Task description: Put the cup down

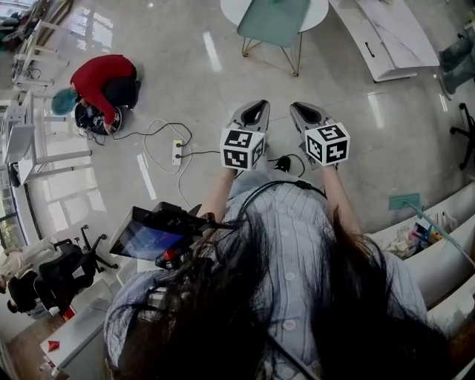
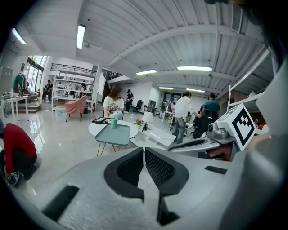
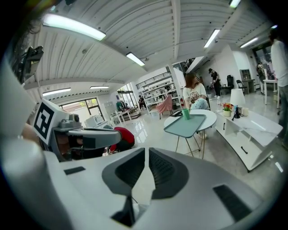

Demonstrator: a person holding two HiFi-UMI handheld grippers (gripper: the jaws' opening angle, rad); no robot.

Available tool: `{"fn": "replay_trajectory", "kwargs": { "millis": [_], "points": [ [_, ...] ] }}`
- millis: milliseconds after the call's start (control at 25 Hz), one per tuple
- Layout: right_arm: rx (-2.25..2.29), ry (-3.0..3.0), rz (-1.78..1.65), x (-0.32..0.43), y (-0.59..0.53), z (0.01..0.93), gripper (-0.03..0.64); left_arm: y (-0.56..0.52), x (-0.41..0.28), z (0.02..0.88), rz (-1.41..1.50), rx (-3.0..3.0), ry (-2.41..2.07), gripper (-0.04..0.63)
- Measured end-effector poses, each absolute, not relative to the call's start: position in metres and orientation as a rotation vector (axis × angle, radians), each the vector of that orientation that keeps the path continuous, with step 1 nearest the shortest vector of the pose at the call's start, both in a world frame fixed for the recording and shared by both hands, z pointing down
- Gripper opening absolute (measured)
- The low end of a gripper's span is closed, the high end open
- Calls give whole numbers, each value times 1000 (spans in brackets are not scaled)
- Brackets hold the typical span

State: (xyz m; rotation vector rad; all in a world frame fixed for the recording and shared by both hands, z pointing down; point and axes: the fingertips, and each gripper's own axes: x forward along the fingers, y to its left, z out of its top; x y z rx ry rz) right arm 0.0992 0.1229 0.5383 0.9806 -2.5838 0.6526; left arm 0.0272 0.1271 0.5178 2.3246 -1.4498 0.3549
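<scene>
A green cup (image 2: 114,123) stands upright on a teal tray (image 2: 111,134) on a small round white table, some way ahead of me; in the right gripper view the cup (image 3: 186,114) stands at the tray's far end. In the head view only the tray (image 1: 274,18) shows, at the top edge. My left gripper (image 1: 257,106) and right gripper (image 1: 300,108) are held side by side in the air over the floor, well short of the table. The left gripper (image 2: 144,149) is shut with nothing in it. The right gripper (image 3: 147,151) is shut and empty too.
A person in a red top (image 1: 104,82) crouches on the floor at the left, near a cable and power strip (image 1: 177,152). A low white cabinet (image 1: 386,37) stands right of the table. A tablet (image 1: 152,237) hangs near my left side. Other people stand beyond the table.
</scene>
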Motion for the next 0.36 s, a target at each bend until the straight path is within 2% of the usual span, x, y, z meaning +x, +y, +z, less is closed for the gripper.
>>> {"fn": "replay_trajectory", "kwargs": {
  "millis": [360],
  "points": [
    [973, -2583, 635, 93, 121, 537, 51, 124, 24, 519, 346, 2329, -1444, 17]
  ]
}}
